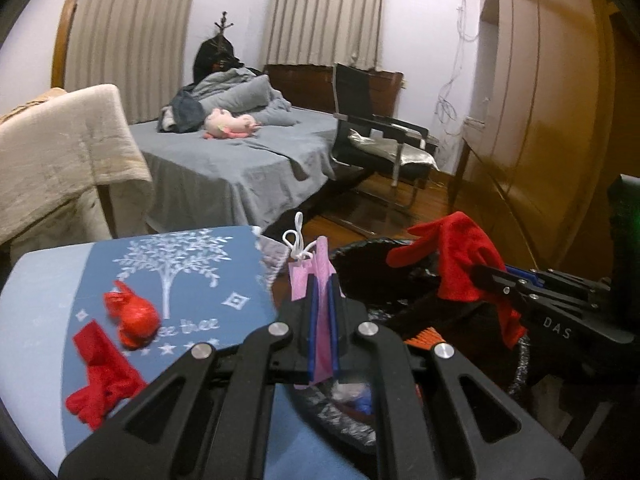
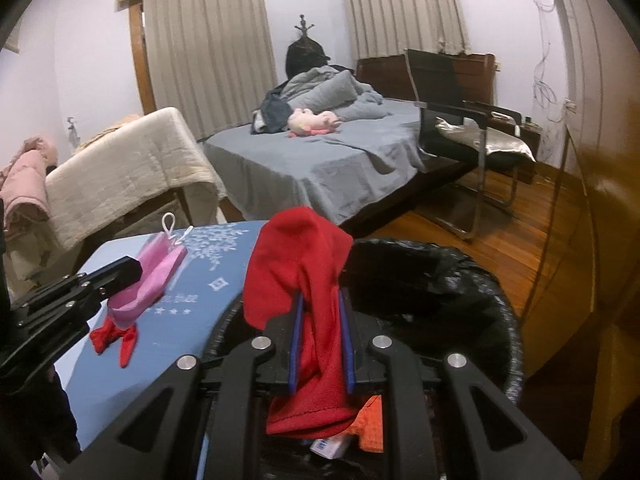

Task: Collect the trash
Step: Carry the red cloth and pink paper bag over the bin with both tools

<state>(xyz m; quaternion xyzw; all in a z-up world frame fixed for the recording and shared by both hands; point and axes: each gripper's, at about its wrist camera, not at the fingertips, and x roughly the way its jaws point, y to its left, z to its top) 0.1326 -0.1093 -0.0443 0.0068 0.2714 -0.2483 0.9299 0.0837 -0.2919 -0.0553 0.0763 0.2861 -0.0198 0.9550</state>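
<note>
Both tongs loaded beside the bin

The left tongs are clenched on a flat pink paper piece with a white loop; the right tongs grip a limp red cloth above the black-lined trash bin. Crumpled red wrapper and red fabric scrap lie on the blue-covered worktop.

Pale lilac walls carry two windows hung with beige pleated curtains under wooden pelmets. A bed with a grey sheet holds rumpled bedding and a pink plush toy. Beside it stands a black cantilever chair on the wooden floor. A tall wooden wardrobe fills the right side. A cream blanket drapes furniture on the left.
</note>
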